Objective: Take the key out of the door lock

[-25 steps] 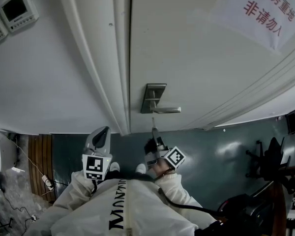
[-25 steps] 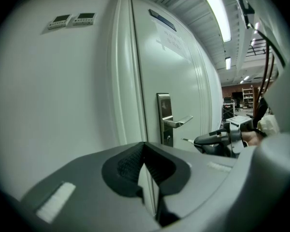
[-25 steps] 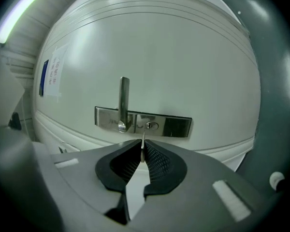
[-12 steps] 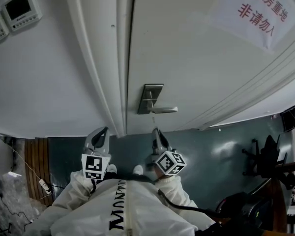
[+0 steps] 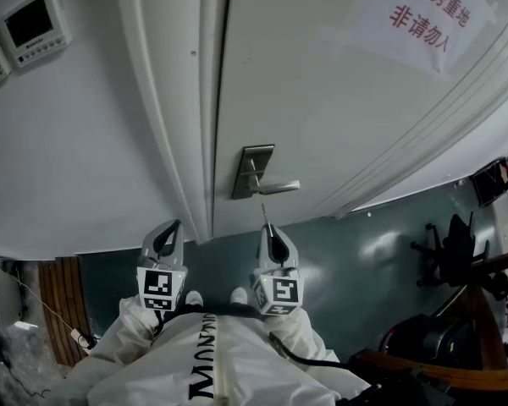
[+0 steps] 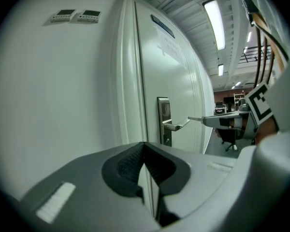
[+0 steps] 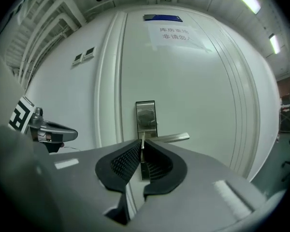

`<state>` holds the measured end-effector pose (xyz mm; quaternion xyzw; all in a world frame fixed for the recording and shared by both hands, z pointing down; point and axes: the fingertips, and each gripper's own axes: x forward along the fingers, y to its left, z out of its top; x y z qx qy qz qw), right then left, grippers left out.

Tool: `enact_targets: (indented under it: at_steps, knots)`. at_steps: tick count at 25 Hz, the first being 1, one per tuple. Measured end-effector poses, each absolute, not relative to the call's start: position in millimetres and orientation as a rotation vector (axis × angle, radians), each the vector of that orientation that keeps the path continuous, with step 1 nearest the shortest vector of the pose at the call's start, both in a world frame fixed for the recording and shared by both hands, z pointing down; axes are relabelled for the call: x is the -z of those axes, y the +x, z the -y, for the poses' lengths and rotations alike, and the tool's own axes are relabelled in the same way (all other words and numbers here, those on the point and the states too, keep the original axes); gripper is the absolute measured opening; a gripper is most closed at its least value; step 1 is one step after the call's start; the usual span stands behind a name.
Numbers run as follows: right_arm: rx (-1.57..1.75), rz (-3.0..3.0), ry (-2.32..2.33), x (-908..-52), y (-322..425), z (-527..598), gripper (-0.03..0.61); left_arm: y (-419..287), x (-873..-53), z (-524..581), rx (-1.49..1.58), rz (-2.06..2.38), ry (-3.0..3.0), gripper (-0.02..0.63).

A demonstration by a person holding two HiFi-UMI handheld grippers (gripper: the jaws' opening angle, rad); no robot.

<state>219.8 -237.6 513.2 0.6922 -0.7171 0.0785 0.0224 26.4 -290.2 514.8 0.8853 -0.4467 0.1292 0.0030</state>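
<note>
A white door (image 5: 322,100) carries a steel lock plate (image 5: 251,169) with a lever handle (image 5: 275,188). My right gripper (image 5: 267,227) hangs just below the handle, shut on a thin metal key (image 5: 263,212) that sticks out of its tips, clear of the lock. In the right gripper view the key (image 7: 142,141) stands between the pads, in front of the lock plate (image 7: 146,116). My left gripper (image 5: 176,224) hovers to the left by the door frame, jaws together and empty. In the left gripper view the right gripper (image 6: 205,121) points its tip at the handle (image 6: 176,126).
A paper sign (image 5: 423,15) with red characters hangs high on the door. Two wall panels (image 5: 34,15) sit on the white wall to the left. Office chairs (image 5: 457,244) and dark furniture stand on the green floor to the right. A cable lies low left.
The right gripper has turned upright and drawn back slightly from the handle, still holding the key. The left gripper has barely moved. The head view has shifted a little.
</note>
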Motion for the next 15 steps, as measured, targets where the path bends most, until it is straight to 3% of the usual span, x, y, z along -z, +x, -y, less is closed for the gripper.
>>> enact_targets:
  at_steps: [15]
  knots:
    - [-0.241, 2.11, 2.222, -509.4, 181.7, 194.4, 0.023, -2.7, -558.9, 254.6, -0.433, 1.222, 2.804, 0.0]
